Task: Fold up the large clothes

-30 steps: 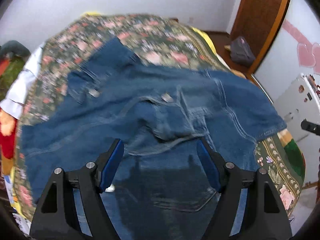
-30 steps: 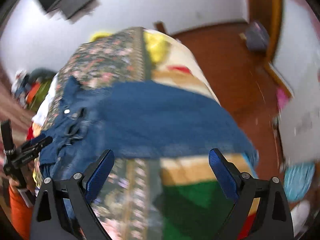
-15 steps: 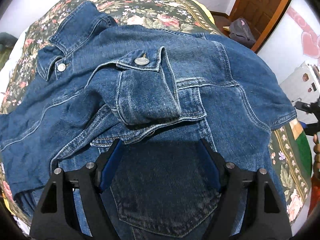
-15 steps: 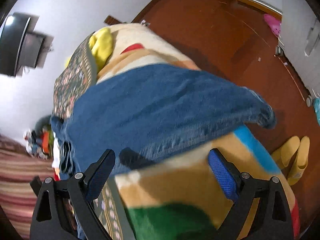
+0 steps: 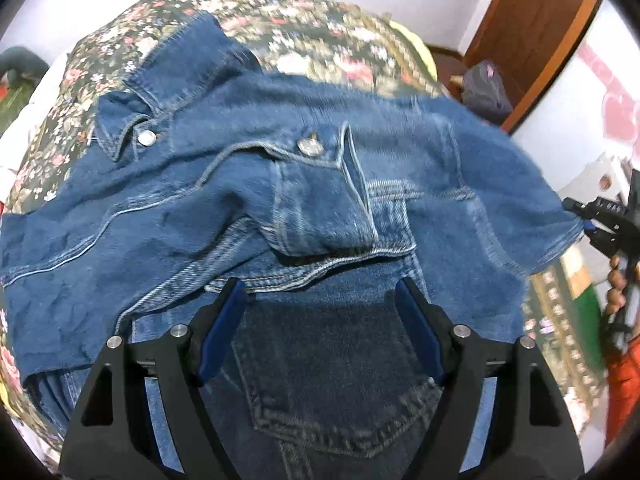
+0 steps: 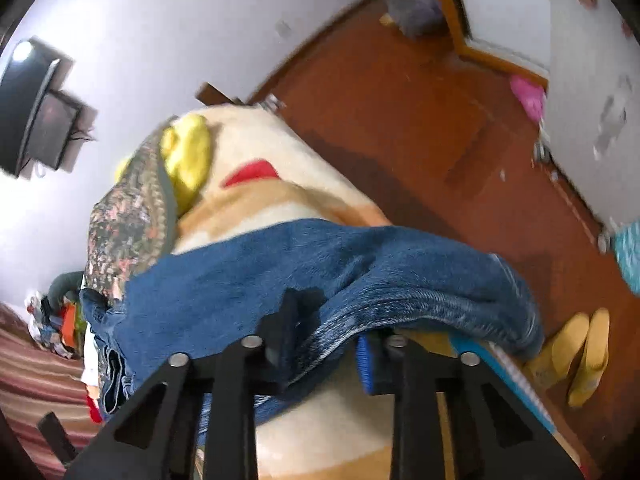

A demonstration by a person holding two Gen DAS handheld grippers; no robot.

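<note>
The right claw [image 6: 326, 338], its jaws just closed, pinches the jacket [image 5: 248, 208] hem. The left claw [image 5: 320, 320] hangs spread above jeans [image 5: 332, 392] on the bed [image 5: 304, 24].

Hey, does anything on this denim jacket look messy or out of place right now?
Yes. The denim jacket lies rumpled on the floral bedspread: its cuffed sleeve is flopped across the chest, and the collar sits crooked. The right gripper, its jaws having just closed, pinches a hem.
</note>
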